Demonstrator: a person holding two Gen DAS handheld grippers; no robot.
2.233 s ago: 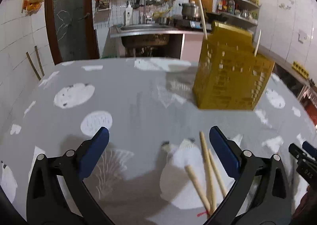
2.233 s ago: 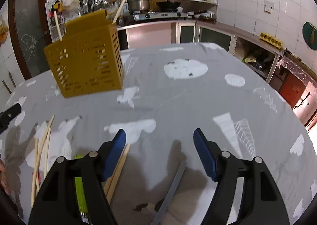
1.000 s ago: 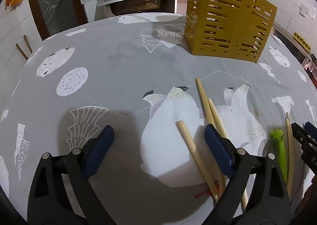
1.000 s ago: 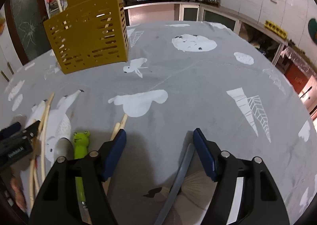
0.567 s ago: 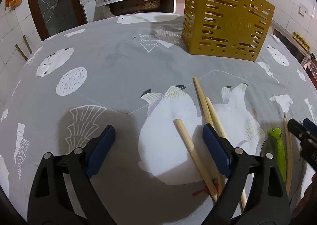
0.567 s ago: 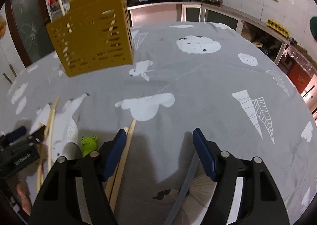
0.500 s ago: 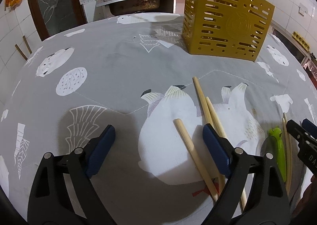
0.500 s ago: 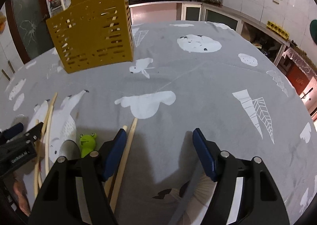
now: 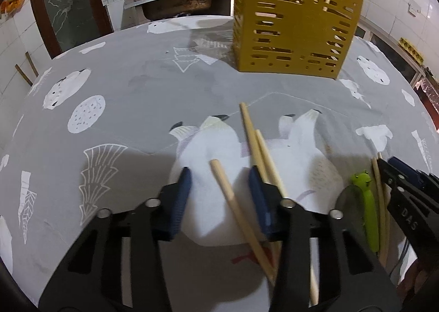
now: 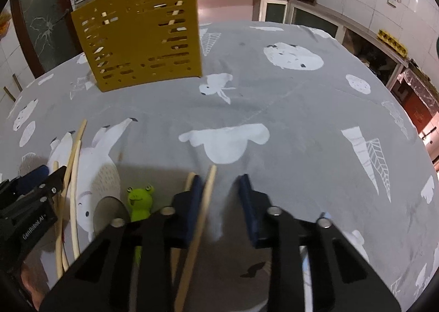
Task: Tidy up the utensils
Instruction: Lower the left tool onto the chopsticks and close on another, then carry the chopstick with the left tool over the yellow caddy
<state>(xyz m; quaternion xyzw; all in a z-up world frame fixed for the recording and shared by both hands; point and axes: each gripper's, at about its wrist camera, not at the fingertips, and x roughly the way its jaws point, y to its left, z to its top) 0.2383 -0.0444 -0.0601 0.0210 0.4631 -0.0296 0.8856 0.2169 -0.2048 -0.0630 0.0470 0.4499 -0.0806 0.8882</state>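
Beside the "GenRobot.AI"-marked left gripper (image 9: 221, 184), part-open around a chopstick (image 9: 233, 199), right gripper (image 10: 219, 188) straddles another, unclamped.

Left tool (image 9: 219, 183): you have narrowed its jaws from wide open to a partial gap, now straddling the single chopstick (image 9: 236, 210) on the surface (image 9: 137, 92); the pads are not yet touching it. Right tool (image 10: 219, 188): likewise narrowed, with one chopstick of the pair (image 10: 201, 213) now lying between its pads, just beside the left pad. Both tools: you have brought them lower and farther forward, so the yellow utensil basket (image 10: 140, 34) looms larger.
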